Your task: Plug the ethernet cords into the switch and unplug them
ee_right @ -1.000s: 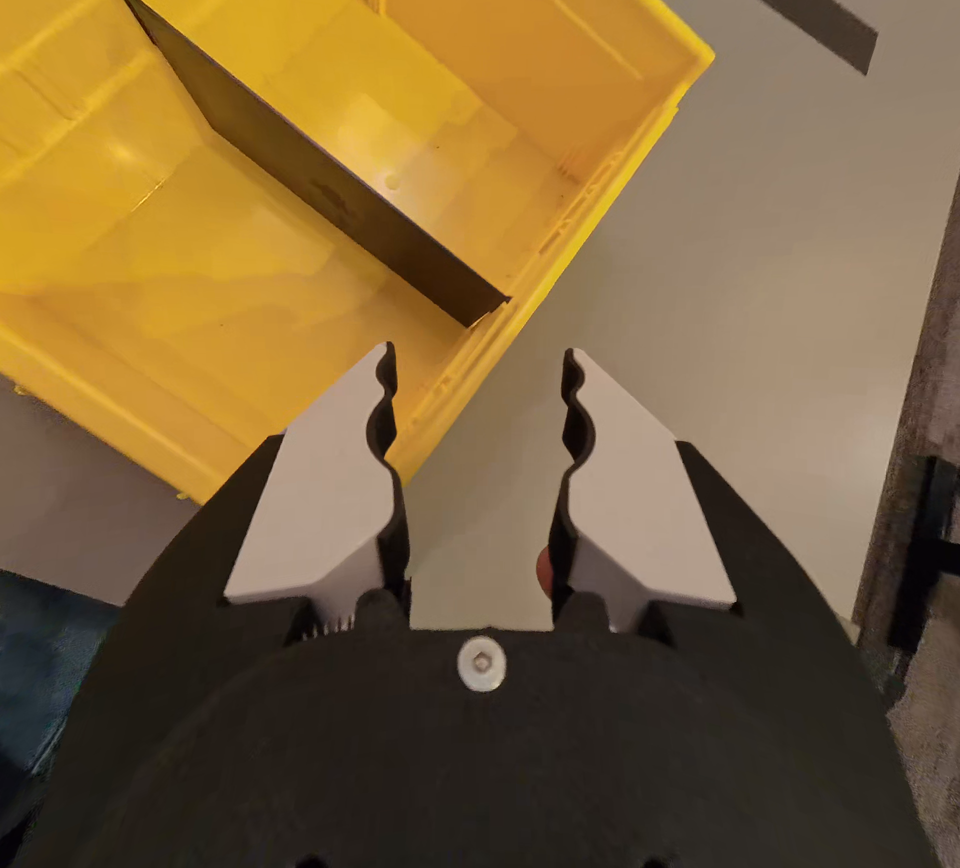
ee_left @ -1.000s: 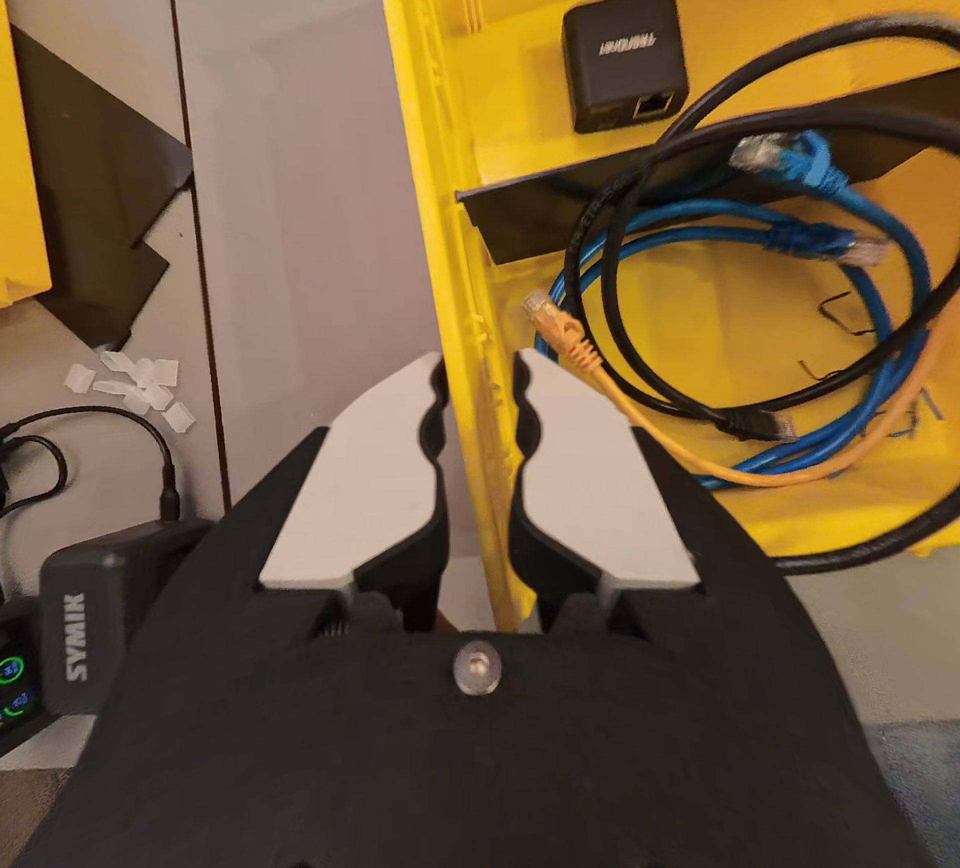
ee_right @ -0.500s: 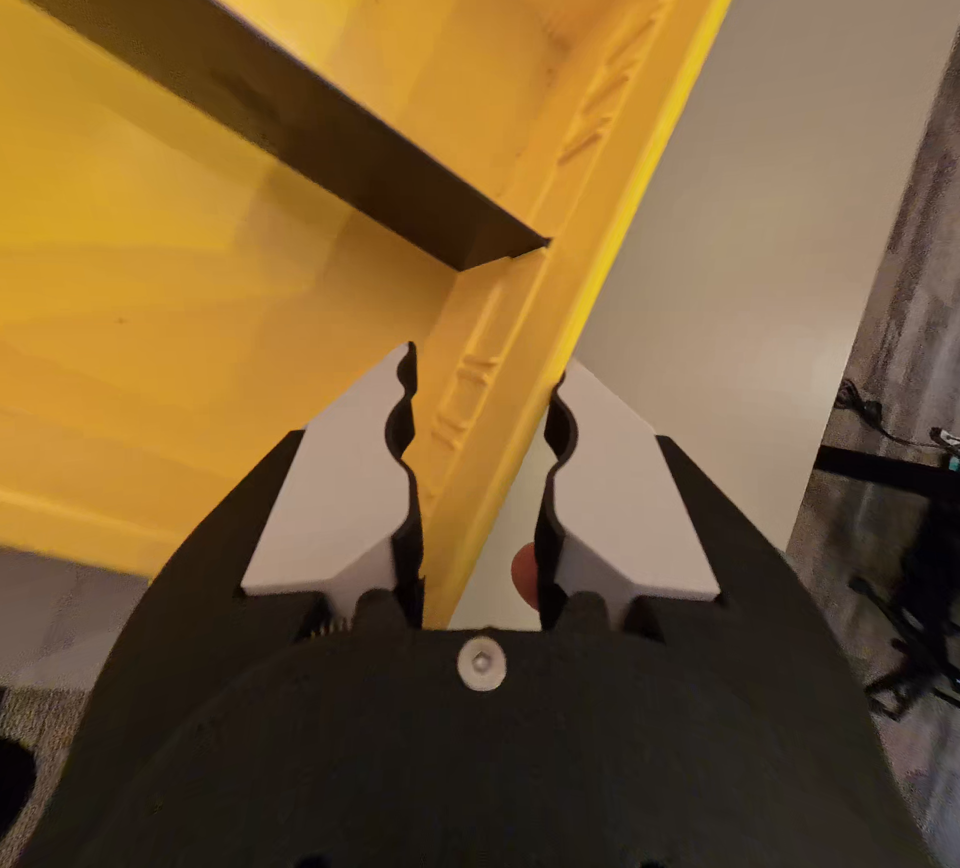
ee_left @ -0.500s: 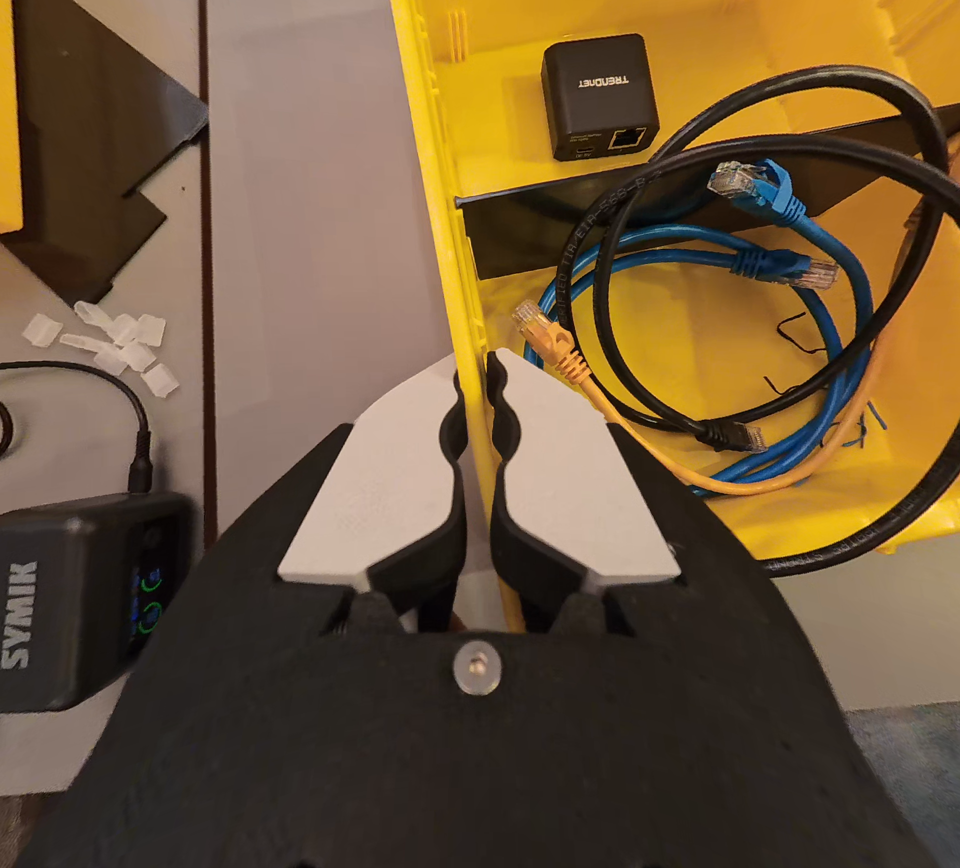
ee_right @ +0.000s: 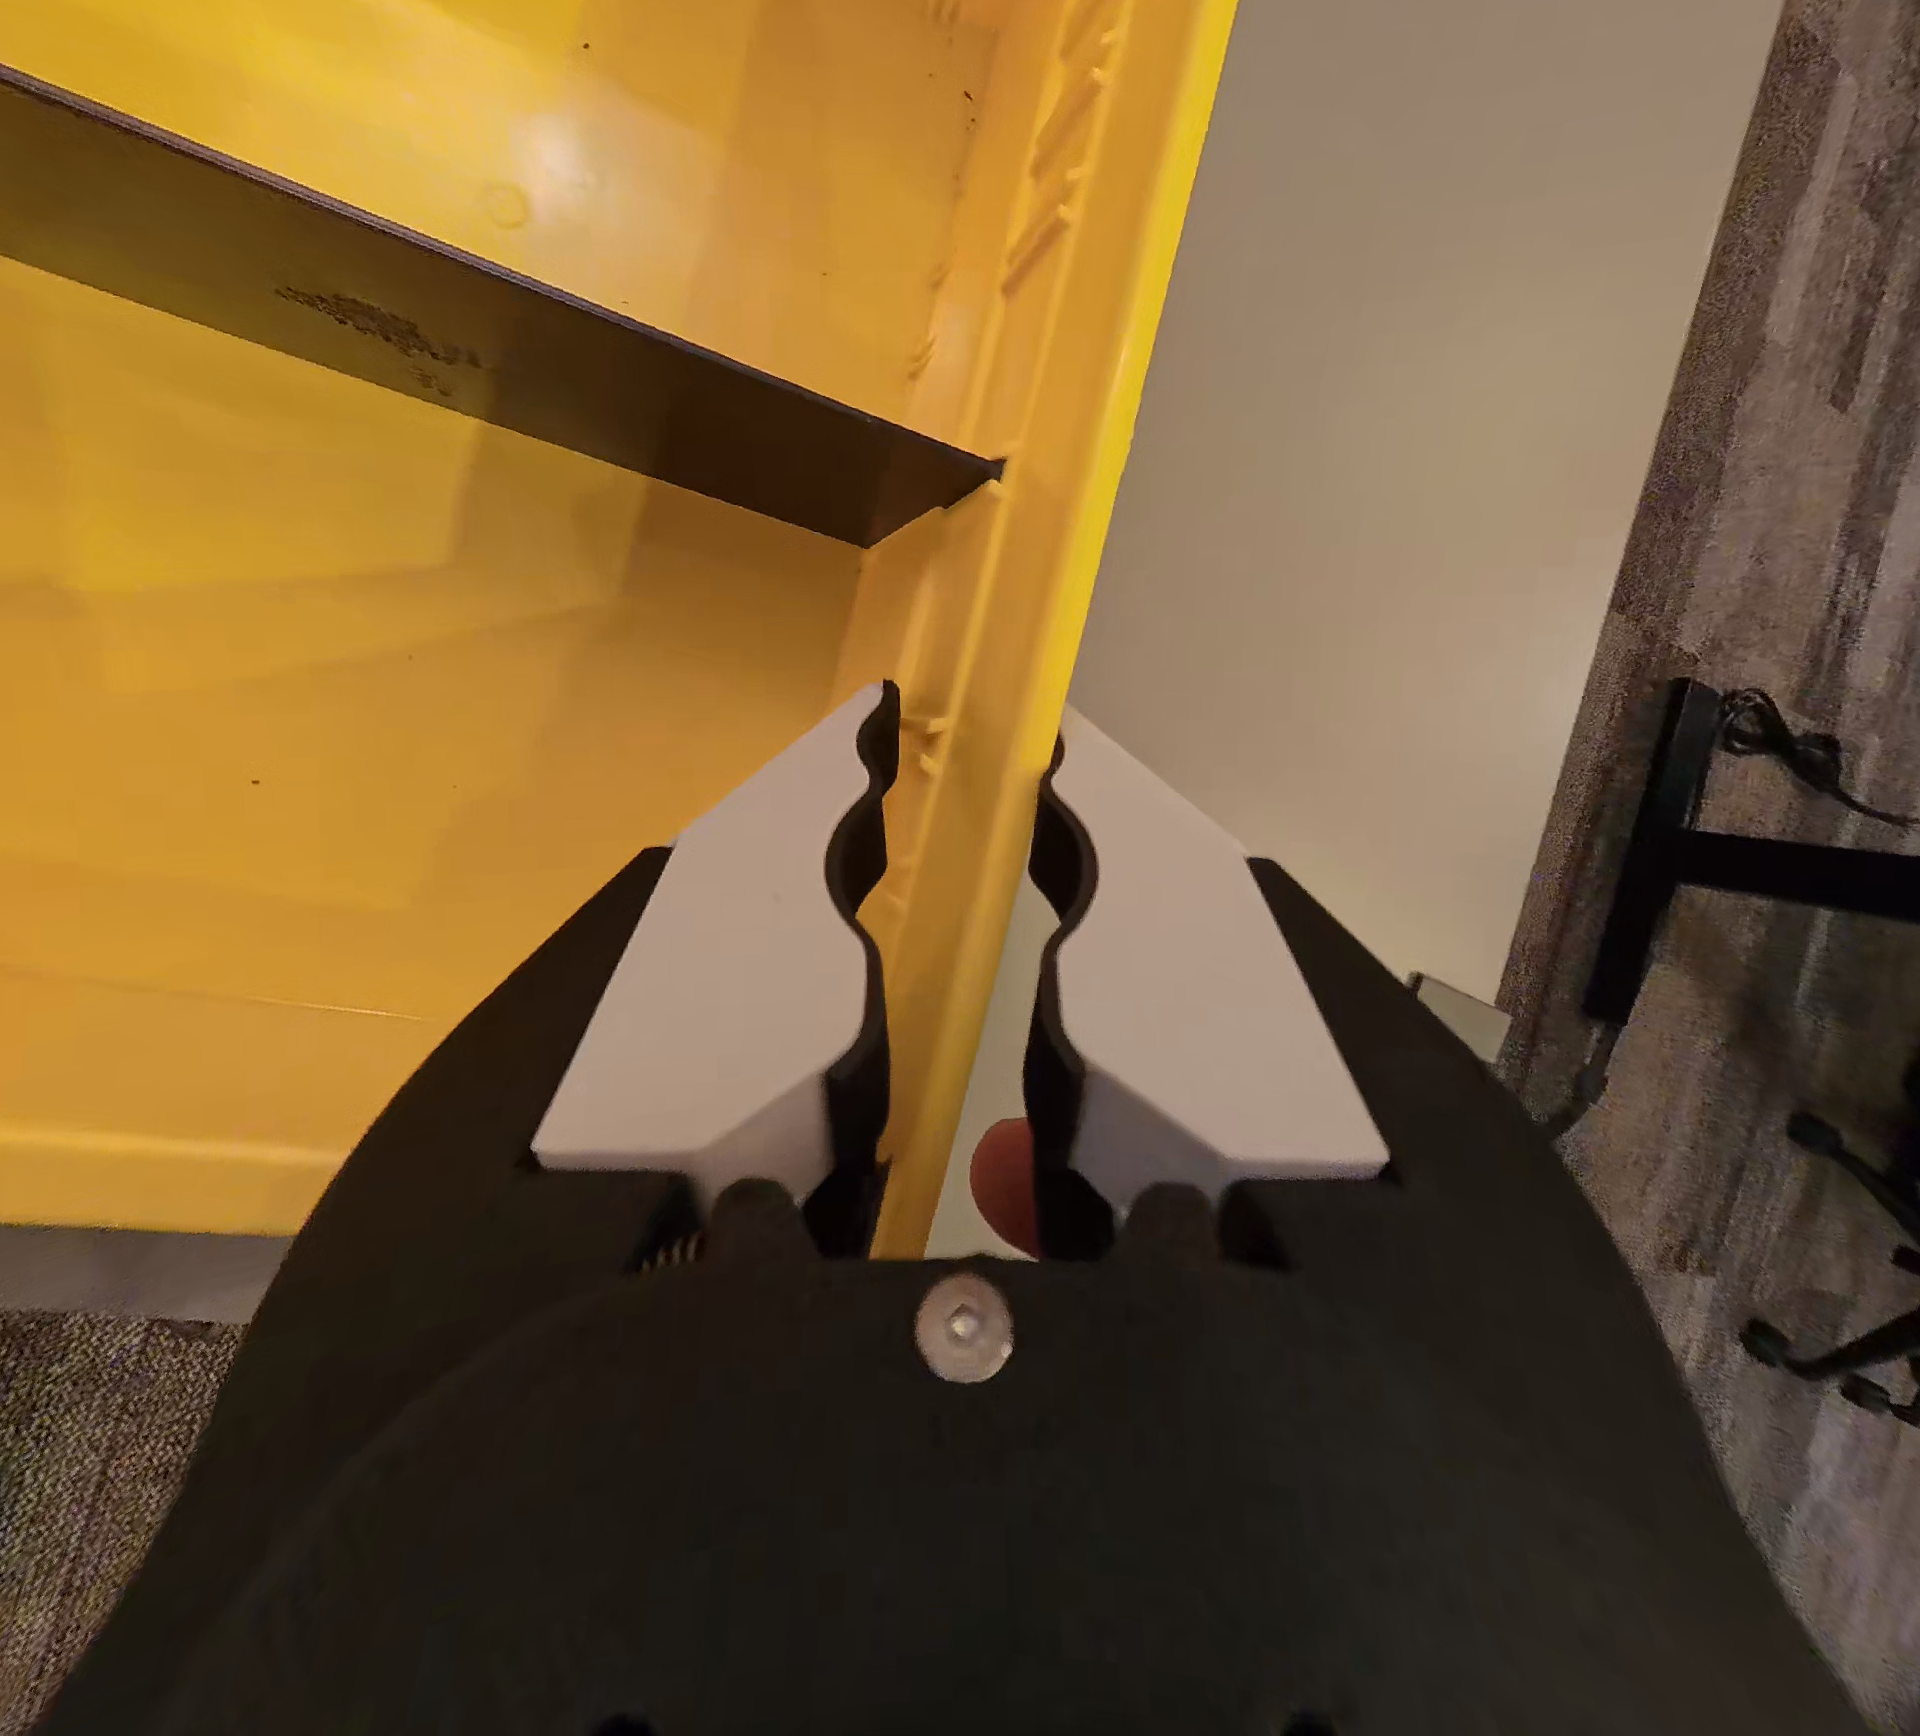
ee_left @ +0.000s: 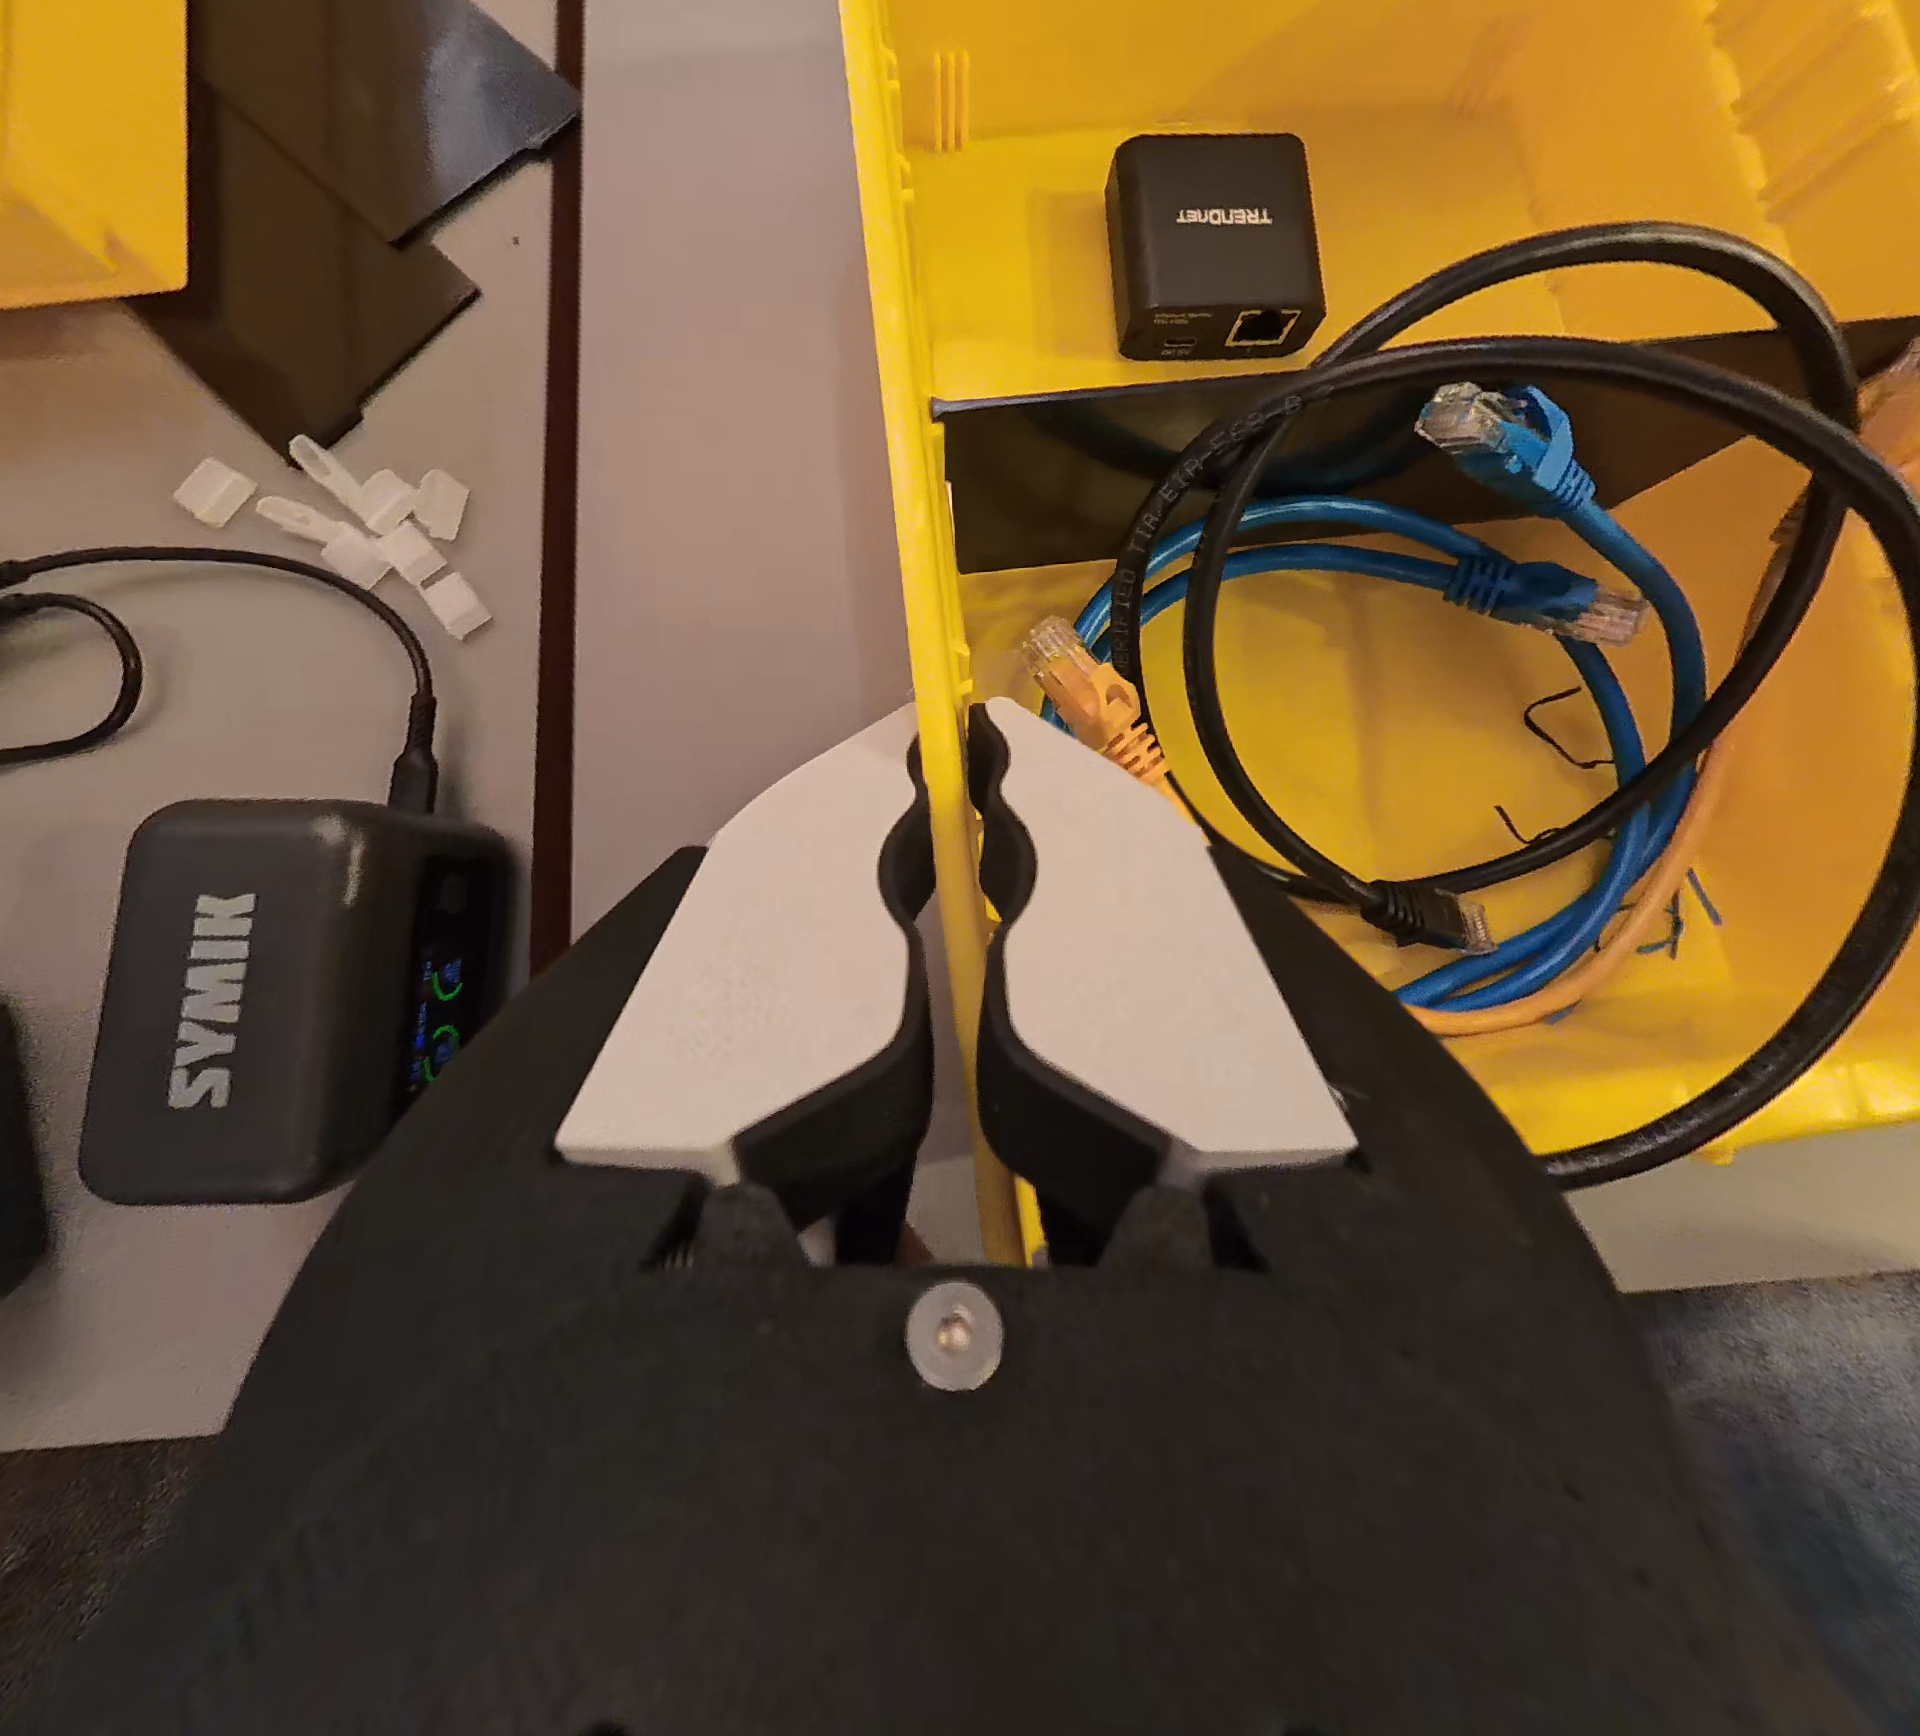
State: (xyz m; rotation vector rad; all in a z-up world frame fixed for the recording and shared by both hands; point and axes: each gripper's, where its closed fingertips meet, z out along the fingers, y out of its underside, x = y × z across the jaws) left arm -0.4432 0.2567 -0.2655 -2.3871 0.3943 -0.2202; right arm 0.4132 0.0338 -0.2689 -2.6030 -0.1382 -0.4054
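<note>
Both grippers, left [ee_left: 948,730] and right [ee_right: 966,720], have fingers clamped on the yellow bin's [ee_left: 1195,3] opposite side walls, likely to shift it across the tabletop [ee_left: 717,336].

black switch [ee_left: 1214,244] unplugged; blue, orange, black ethernet cords [ee_left: 1538,730] coiled beside it.

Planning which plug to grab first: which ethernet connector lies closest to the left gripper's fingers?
The orange cord's connector, just beyond the left gripper inside the yellow bin. The blue connectors and the black connector lie farther right.
</note>
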